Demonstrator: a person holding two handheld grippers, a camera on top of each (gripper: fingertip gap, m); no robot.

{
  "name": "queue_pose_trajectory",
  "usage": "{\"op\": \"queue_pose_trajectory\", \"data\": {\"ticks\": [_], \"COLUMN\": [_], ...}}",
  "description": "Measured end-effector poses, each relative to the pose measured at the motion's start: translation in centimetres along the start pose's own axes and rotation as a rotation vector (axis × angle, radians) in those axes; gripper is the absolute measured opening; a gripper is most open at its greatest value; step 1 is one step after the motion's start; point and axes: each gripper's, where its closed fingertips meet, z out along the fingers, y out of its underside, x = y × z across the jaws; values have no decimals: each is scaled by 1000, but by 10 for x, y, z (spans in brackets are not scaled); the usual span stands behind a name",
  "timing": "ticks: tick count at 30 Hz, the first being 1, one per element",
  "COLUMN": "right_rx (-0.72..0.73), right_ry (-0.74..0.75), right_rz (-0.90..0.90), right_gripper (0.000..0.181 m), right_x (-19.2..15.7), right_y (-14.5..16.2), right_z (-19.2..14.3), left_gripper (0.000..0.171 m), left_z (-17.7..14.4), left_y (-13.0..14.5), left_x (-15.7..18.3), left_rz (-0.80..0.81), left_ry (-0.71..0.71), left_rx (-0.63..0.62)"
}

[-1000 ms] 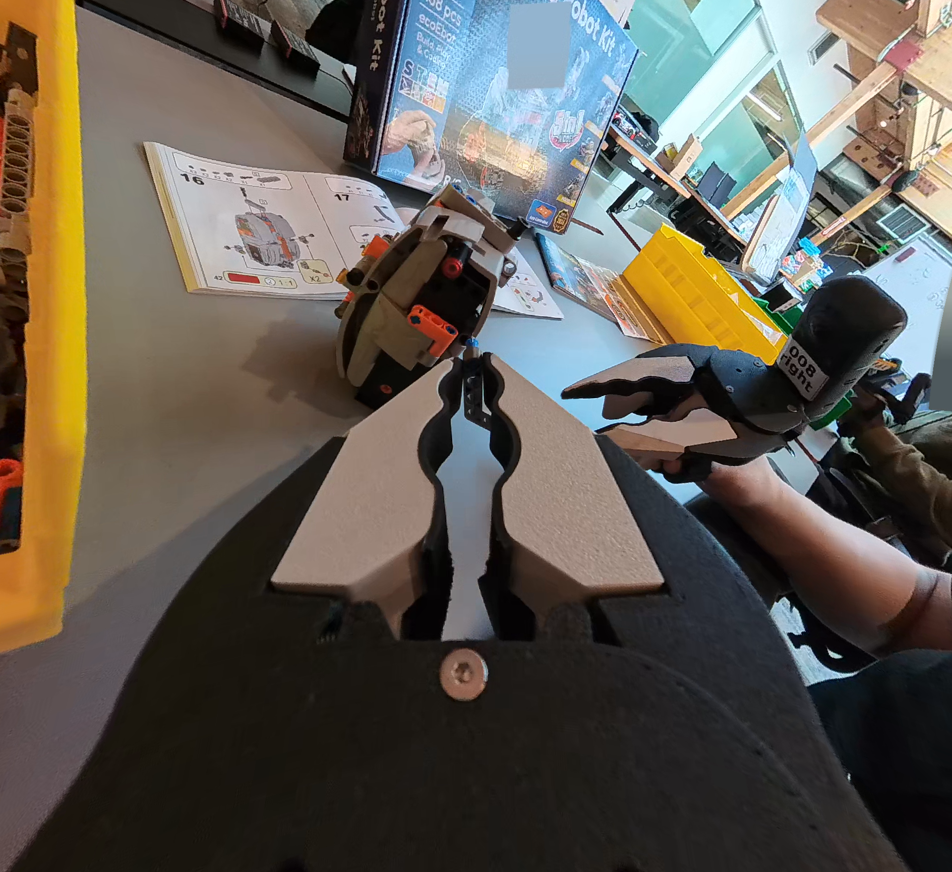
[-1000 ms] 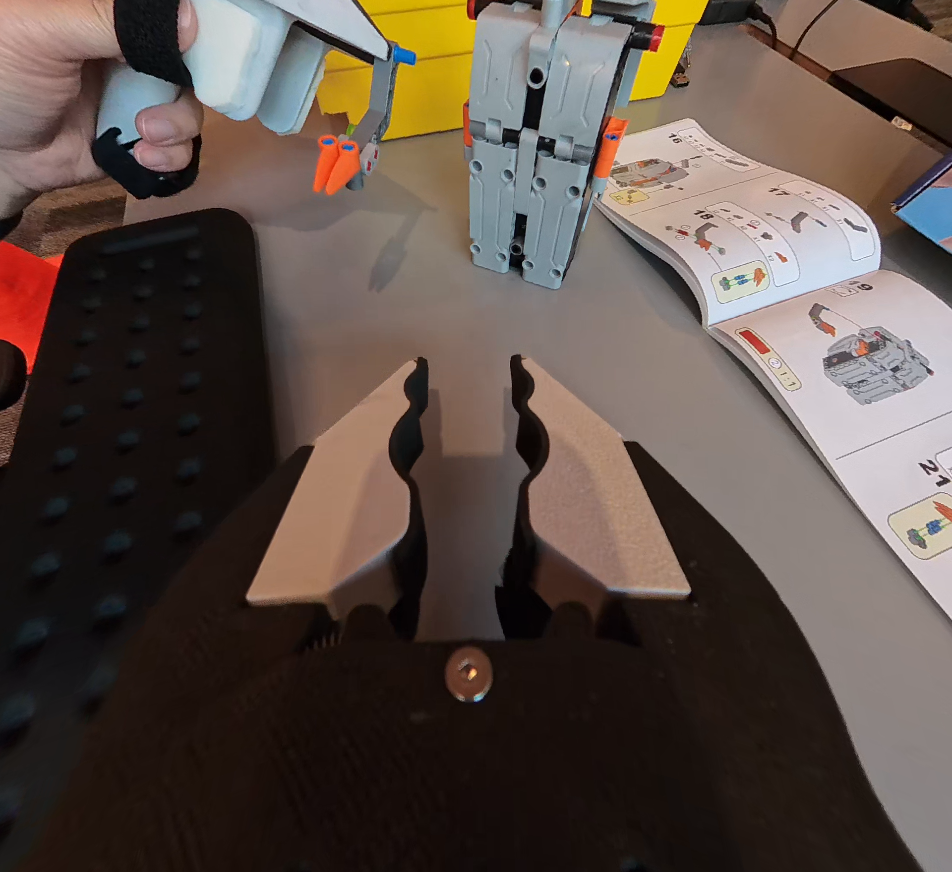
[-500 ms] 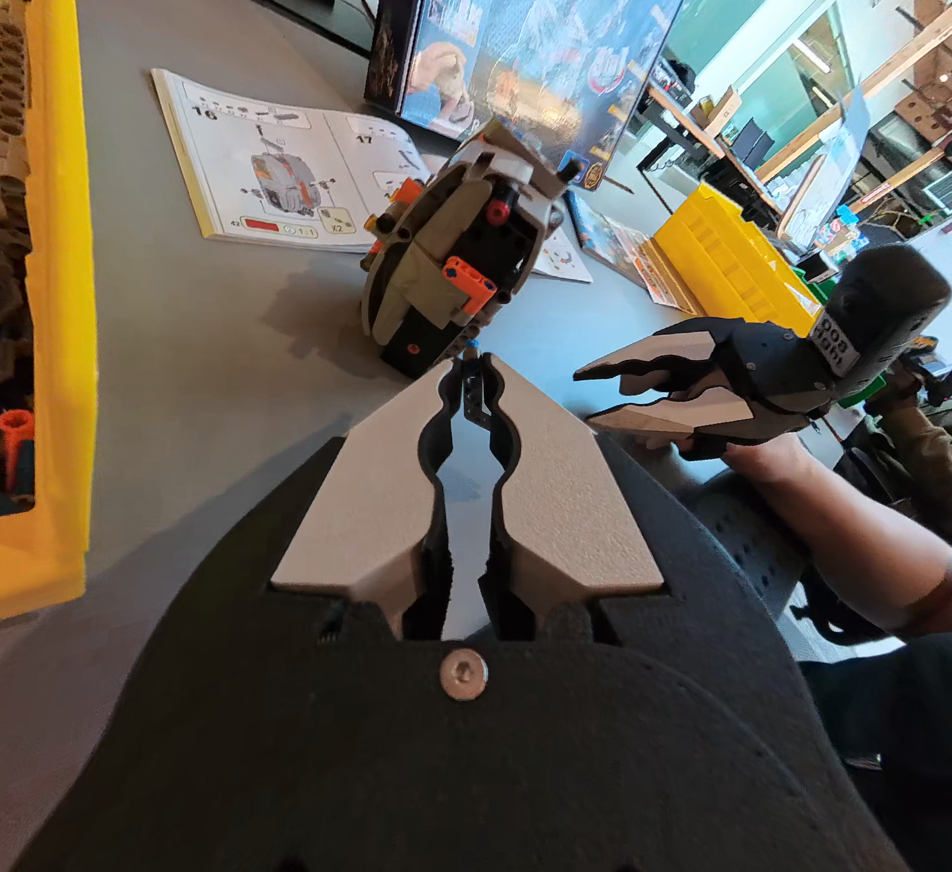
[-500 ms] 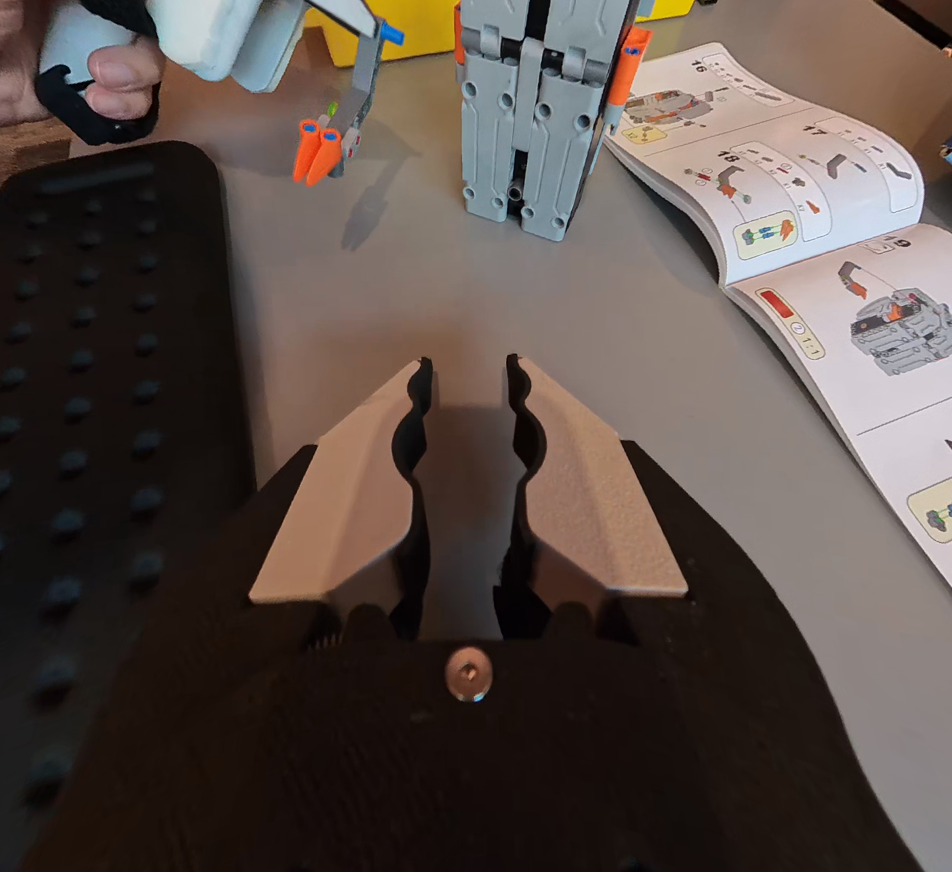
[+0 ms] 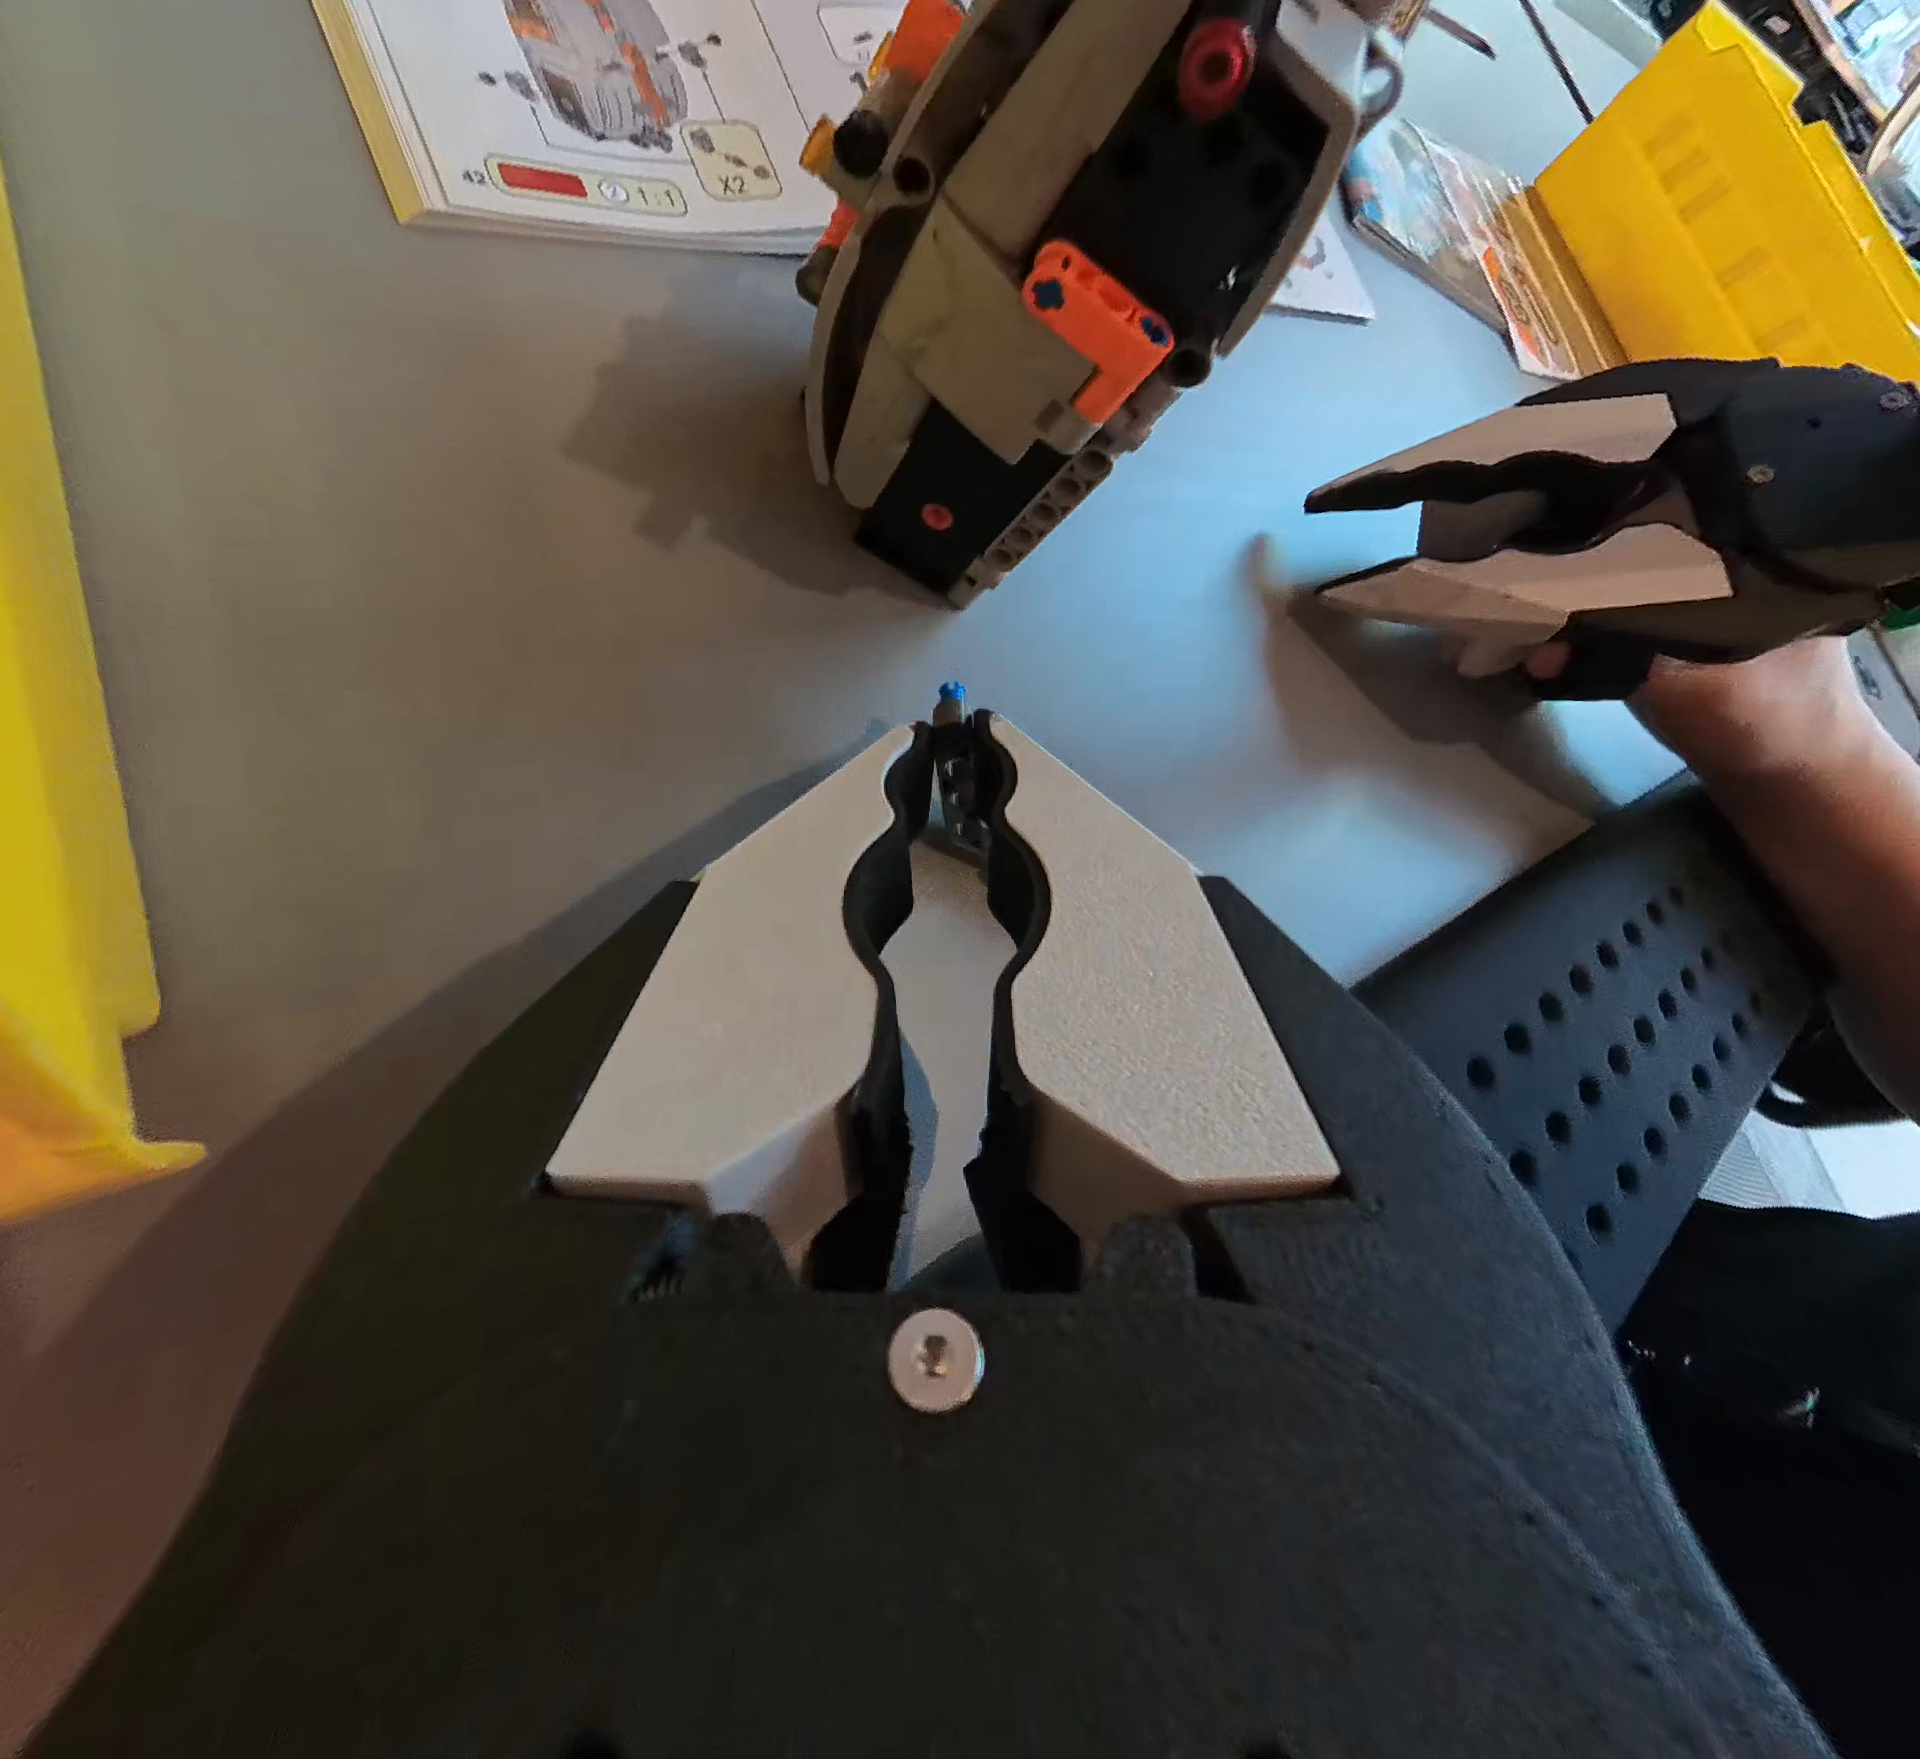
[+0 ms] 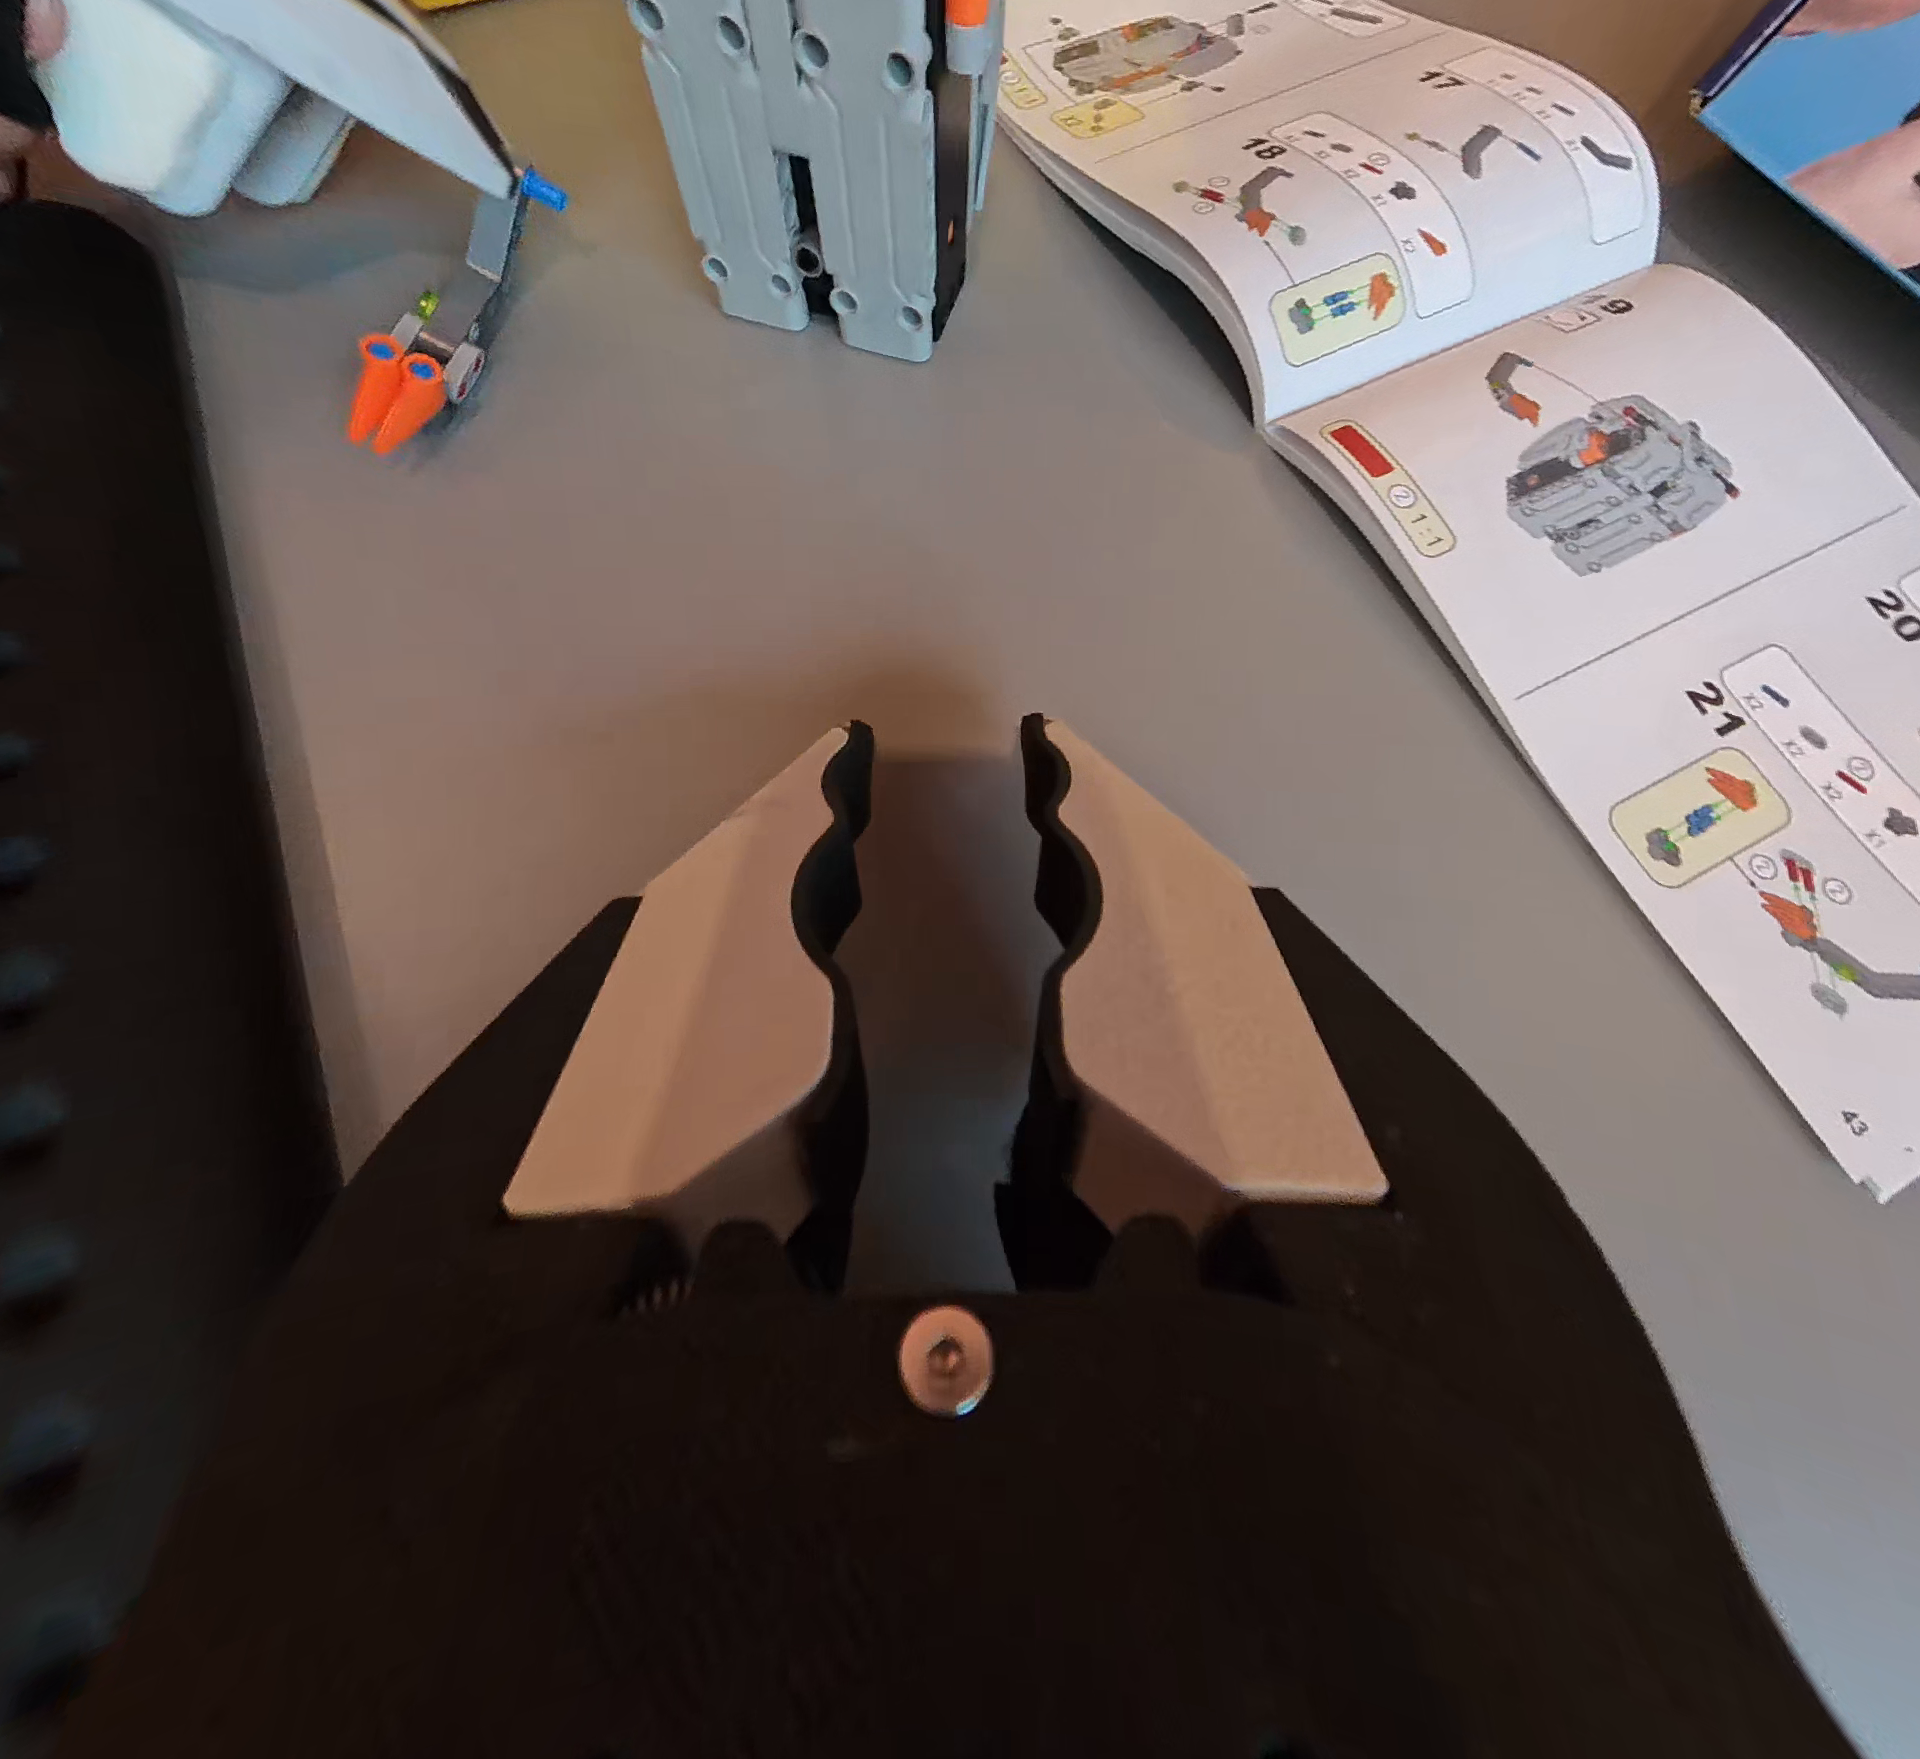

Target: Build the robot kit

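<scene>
My left gripper (image 5: pixel 950 741) is shut on a small grey arm piece (image 5: pixel 954 790) with a blue pin at its top. In the right wrist view the same arm piece (image 6: pixel 488 275) hangs from the left gripper (image 6: pixel 509 187), with two orange claws (image 6: pixel 395 390) at its low end touching or nearly touching the grey table (image 6: pixel 727 566). A grey, black and orange brick-built robot body (image 5: pixel 1049 255) stands upright just beyond it, and also shows in the right wrist view (image 6: pixel 800 99). My right gripper (image 6: pixel 945 738) is open and empty, low over the table, in front of the body; it also shows in the left wrist view (image 5: pixel 1314 546).
An open instruction booklet (image 6: pixel 1455 359) lies right of the robot body. A yellow bin (image 5: pixel 62 670) stands at the left, another yellow bin (image 5: pixel 1714 223) at the far right. A blue kit box (image 6: pixel 1829 99) stands behind the booklet. A black perforated chair (image 5: pixel 1621 1034) is at the table's edge. My hands' fingertips stand some 15 cm from each other.
Both grippers have moved forward and down toward the robot body. The left gripper has lowered the arm piece until its orange claws reach the table. The right gripper stays open.
</scene>
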Motion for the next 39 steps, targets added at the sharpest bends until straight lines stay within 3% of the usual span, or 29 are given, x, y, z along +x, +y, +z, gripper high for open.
{"op": "queue_pose_trajectory", "data": {"ticks": [7, 9, 14, 23, 33, 36, 39], "right_rx": [24, 13, -19, -54, -41, 21, 103], "right_ry": [35, 50, 163, 284, 285, 283, 289], "right_rz": [24, 34, 64, 62, 33, 23, 11], "right_gripper": [29, 29, 31, 37, 48, 52, 60], "right_x": [7, 10, 29, 49, 46, 46, 47], "right_y": [-1, 0, 7, 14, 12, 3, -9], "right_z": [-4, -3, -5, -10, -11, -15, -28], "left_gripper": [6, 22, 33, 38, 81, 99, 102], "left_z": [-1, -3, -9, -49, -118, -133, -146], "left_y": [3, 1, -3, -23, -71, -77, -80], "left_x": [-2, -1, 1, -4, 27, 32, 42], "left_rz": [-45, -59, -35, 164, 480, 538, 584], "left_ry": [47, 71, 65, -111, -171, -210, -189], "left_rx": [14, 28, 65, 208, 406, 445, 469]}}
